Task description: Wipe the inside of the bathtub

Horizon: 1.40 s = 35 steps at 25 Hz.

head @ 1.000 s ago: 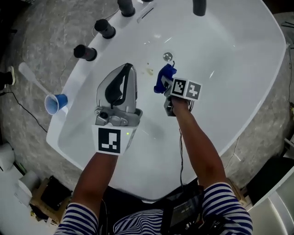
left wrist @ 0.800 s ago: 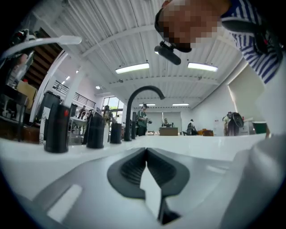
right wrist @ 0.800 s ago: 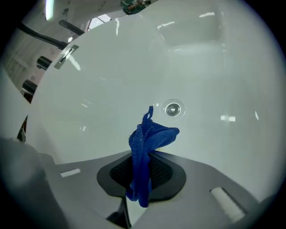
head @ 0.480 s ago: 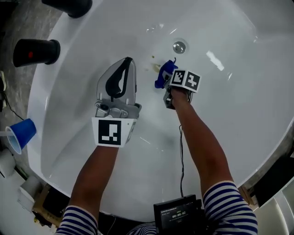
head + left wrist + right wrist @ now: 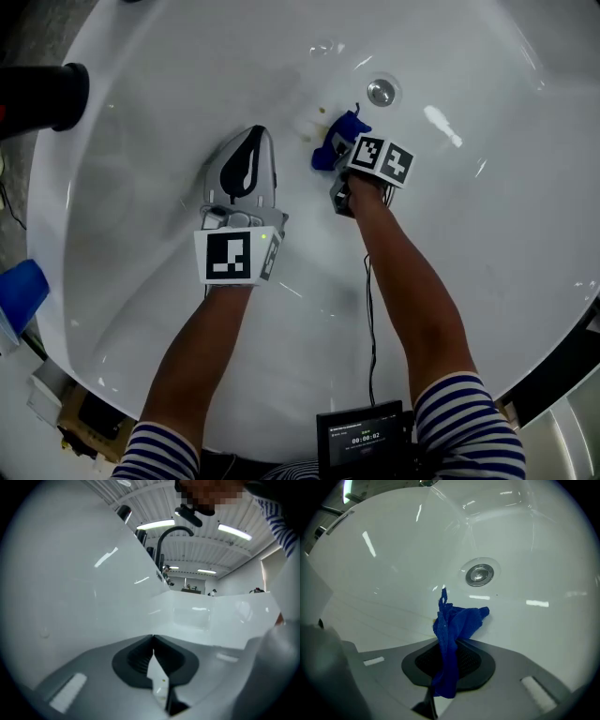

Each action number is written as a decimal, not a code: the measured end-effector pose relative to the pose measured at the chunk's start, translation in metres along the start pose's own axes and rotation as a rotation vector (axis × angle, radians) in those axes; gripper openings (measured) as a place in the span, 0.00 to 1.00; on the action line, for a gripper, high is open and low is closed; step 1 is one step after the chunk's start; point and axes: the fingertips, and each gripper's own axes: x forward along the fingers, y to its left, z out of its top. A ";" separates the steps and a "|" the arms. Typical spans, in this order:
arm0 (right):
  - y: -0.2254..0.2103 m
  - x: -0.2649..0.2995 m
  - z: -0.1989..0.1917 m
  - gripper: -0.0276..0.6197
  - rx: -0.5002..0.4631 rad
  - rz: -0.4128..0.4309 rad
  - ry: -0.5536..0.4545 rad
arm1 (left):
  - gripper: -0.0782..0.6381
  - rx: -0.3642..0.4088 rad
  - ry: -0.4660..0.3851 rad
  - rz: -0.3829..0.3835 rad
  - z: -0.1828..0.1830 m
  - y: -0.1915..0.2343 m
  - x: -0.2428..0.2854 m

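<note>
While our left gripper (image 5: 255, 141) hovers clenched and empty, our right gripper's (image 5: 330, 157) fingers grasp the blue cloth (image 5: 337, 139) low in the bathtub (image 5: 487, 244), the drain (image 5: 381, 91) lying just ahead of it.

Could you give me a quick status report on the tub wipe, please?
Right gripper shut on blue cloth, just short of the drain. Left gripper shut, empty. Nothing in the way.

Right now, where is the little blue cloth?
In the head view, the small blue cloth is pinched in the right hand-held gripper, low inside the white bathtub, just below and left of the round metal drain.
</note>
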 end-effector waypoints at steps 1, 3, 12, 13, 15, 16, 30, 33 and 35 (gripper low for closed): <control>0.002 0.001 0.001 0.13 0.004 0.005 -0.008 | 0.11 -0.012 0.035 0.012 -0.008 0.002 0.002; 0.005 0.004 0.002 0.13 0.004 0.014 -0.012 | 0.11 -0.048 0.123 0.028 -0.026 0.002 0.006; 0.022 0.017 0.006 0.13 -0.006 0.020 0.003 | 0.13 -0.447 0.801 0.015 -0.151 -0.014 -0.007; 0.024 0.019 0.006 0.13 -0.001 0.021 -0.003 | 0.16 -0.469 0.836 0.014 -0.157 -0.015 -0.008; 0.030 0.023 0.008 0.13 0.019 0.032 -0.017 | 0.16 -0.494 0.874 0.026 -0.165 -0.013 -0.009; 0.034 0.025 0.008 0.13 0.027 0.039 -0.023 | 0.16 -0.504 0.885 0.035 -0.169 -0.011 -0.010; 0.099 0.025 0.028 0.12 0.174 0.243 -0.076 | 0.17 -0.528 0.916 0.092 -0.170 0.004 -0.022; 0.110 0.010 0.030 0.12 0.181 0.283 -0.081 | 0.17 -0.537 0.910 0.102 -0.159 0.002 -0.028; 0.120 -0.003 0.034 0.12 0.174 0.321 -0.097 | 0.17 -0.529 0.904 0.105 -0.148 0.000 -0.030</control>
